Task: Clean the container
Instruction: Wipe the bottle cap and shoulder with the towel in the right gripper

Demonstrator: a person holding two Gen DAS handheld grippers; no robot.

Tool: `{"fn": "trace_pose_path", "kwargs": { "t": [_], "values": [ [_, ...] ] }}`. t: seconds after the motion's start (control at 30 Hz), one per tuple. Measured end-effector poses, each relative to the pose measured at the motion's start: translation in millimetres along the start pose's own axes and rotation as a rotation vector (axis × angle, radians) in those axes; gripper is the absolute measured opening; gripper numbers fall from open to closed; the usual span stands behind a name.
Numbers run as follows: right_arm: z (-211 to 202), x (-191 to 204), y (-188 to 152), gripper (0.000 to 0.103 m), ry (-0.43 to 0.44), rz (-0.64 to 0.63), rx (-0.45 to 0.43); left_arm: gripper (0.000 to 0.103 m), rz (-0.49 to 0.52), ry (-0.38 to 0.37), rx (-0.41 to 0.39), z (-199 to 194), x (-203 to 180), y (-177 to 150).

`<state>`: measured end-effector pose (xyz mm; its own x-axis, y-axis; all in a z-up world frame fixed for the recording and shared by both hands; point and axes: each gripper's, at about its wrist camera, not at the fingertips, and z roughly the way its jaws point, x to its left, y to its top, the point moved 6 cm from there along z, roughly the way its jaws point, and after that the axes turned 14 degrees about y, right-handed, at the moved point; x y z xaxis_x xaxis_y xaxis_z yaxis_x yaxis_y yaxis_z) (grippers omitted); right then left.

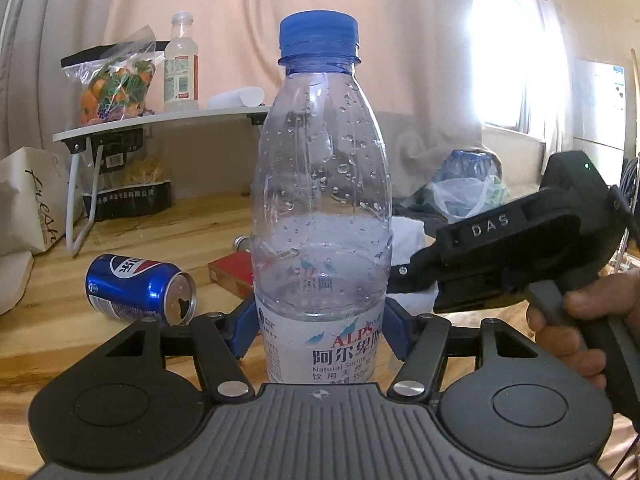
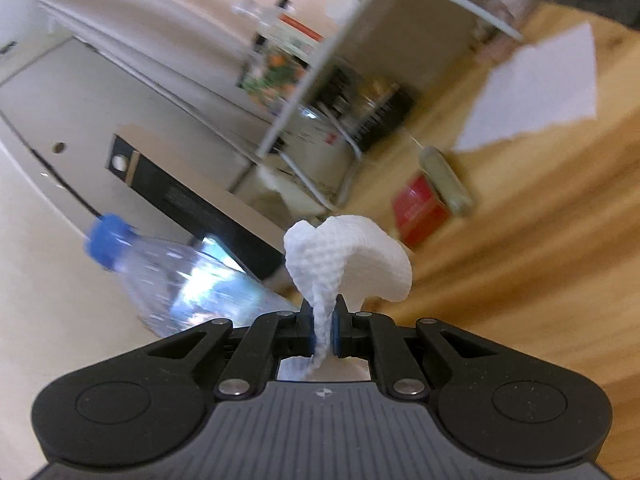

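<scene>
My left gripper (image 1: 320,334) is shut on a clear plastic water bottle (image 1: 322,208) with a blue cap and water drops inside, held upright above the wooden table. The bottle also shows in the right wrist view (image 2: 188,280), tilted, at the lower left. My right gripper (image 2: 324,330) is shut on a bunched white cloth (image 2: 348,264). In the left wrist view the right gripper (image 1: 400,280) comes in from the right, just behind the bottle, with a hand on its handle; its tips are hidden there.
A Pepsi can (image 1: 140,290) lies on its side on the wooden table (image 1: 80,340). A red box (image 1: 232,272) lies behind the bottle. A small white folding table (image 1: 160,120) carries a bag and a drink bottle. White paper (image 2: 536,92) lies on the wood.
</scene>
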<state>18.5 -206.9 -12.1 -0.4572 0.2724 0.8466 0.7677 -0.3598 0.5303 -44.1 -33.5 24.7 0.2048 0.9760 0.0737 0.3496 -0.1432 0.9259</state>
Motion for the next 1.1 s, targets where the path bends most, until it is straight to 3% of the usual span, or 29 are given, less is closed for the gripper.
{"fn": "trace_pose_path", "kwargs": {
  "t": [0.13, 0.27, 0.4, 0.53, 0.8, 1.1],
  "values": [
    [-10.2, 26.3, 6.3, 0.011, 0.056, -0.056, -0.050, 0.065, 0.004, 0.001, 0.008, -0.4, 0.0, 0.4],
    [-27.0, 108.8, 17.4, 0.012, 0.215, -0.235, -0.098, 0.065, -0.005, 0.005, 0.012, 1.2, 0.4, 1.4],
    [-20.8, 145.7, 13.6, 0.012, 0.276, -0.290, -0.053, 0.065, 0.000, 0.012, 0.005, 1.3, -0.3, 1.1],
    [-11.0, 127.0, 3.8, 0.012, 0.277, -0.211, 0.009, 0.065, 0.011, 0.022, 0.005, 1.0, -3.0, 0.9],
    [-17.0, 82.7, -15.7, 0.012, 0.200, -0.099, 0.047, 0.065, 0.011, 0.015, 0.014, 2.0, -1.6, 2.2],
    [-18.2, 50.9, -19.1, 0.012, 0.076, -0.085, 0.058, 0.065, 0.013, 0.009, 0.011, 1.9, -0.7, 1.9]
  ]
}}
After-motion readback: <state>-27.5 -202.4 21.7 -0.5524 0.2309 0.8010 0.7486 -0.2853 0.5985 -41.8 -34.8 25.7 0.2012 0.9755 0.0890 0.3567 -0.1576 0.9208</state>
